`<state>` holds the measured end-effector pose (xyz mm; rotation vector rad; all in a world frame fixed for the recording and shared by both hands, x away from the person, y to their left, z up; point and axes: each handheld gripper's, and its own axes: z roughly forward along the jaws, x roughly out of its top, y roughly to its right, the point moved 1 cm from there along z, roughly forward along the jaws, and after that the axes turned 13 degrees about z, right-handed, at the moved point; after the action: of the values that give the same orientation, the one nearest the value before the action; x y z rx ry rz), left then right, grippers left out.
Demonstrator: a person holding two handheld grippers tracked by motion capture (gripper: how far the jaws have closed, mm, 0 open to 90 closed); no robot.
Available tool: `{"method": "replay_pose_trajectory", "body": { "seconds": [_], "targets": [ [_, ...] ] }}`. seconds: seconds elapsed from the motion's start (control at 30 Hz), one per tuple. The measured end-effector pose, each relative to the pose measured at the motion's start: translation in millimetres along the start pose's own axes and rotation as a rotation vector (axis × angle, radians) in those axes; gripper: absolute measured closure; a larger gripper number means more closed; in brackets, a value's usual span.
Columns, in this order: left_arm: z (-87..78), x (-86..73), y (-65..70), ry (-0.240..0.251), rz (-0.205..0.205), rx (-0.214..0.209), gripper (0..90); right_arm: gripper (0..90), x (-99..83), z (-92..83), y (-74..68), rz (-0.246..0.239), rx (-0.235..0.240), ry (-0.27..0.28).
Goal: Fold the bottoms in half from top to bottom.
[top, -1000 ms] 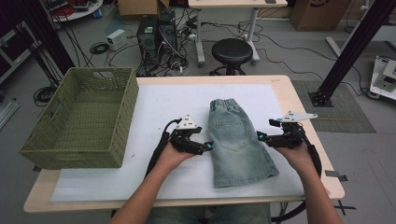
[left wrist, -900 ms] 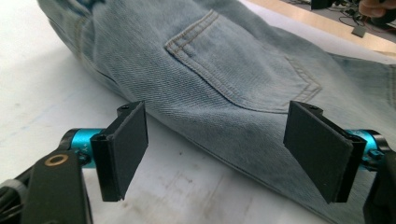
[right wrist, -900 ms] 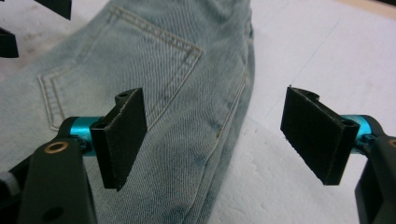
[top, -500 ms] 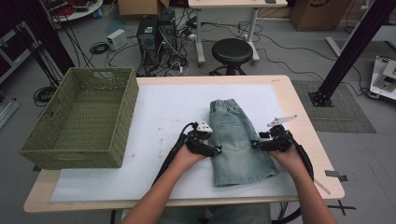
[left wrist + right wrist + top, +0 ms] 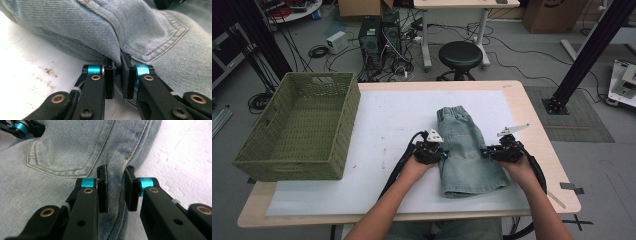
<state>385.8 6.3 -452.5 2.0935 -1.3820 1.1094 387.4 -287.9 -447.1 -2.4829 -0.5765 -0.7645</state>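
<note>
Light blue denim shorts (image 5: 464, 150) lie folded on the white sheet (image 5: 387, 125), waistband away from me. My left gripper (image 5: 443, 152) sits at their left edge. In the left gripper view its jaws have just been closing and pinch a fold of denim (image 5: 150, 30) between the pads (image 5: 109, 75); the gripper (image 5: 117, 65) is shut on it. My right gripper (image 5: 486, 151) sits at the right edge. Its jaws have just been closing too, and the gripper (image 5: 116, 182) squeezes the side seam beside a back pocket (image 5: 62, 152).
A green woven basket (image 5: 287, 170) stands on the table's left side. Bare white sheet lies between it and the shorts. The wooden table edge (image 5: 537, 125) runs close to the right hand. A stool (image 5: 460, 52) and cables stand beyond the table.
Both hands came inward and down from beside the shorts to their left and right edges. Both pairs of jaws went from open to closed on the denim.
</note>
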Motion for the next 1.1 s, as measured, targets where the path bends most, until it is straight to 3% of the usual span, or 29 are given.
{"method": "replay_pose_trajectory", "body": {
  "seconds": [0.17,0.3,0.5,0.67,1.1],
  "targets": [
    [-17.8,-7.8,-7.9,0.003,-0.005,0.004,83.5,77.4,5.4,6.3,-14.2,-0.020,-0.004,0.006],
    [-37.8,-18.4,-19.9,0.000,-0.022,0.016,83.5,77.3,11.1,16.7,-33.1,-0.028,0.015,0.008],
    [-68.8,-38.8,-37.1,-0.006,-0.025,0.039,83.4,77.3,20.4,38.2,-67.2,-0.084,0.032,0.009],
    [-83.4,-54.6,-47.5,0.002,-0.040,0.035,83.4,77.2,26.5,52.4,-87.6,-0.114,0.051,0.012],
    [-73.9,-51.3,-47.2,0.020,-0.021,0.017,83.1,76.7,21.2,46.9,-80.2,-0.091,0.040,0.042]
  ]
}}
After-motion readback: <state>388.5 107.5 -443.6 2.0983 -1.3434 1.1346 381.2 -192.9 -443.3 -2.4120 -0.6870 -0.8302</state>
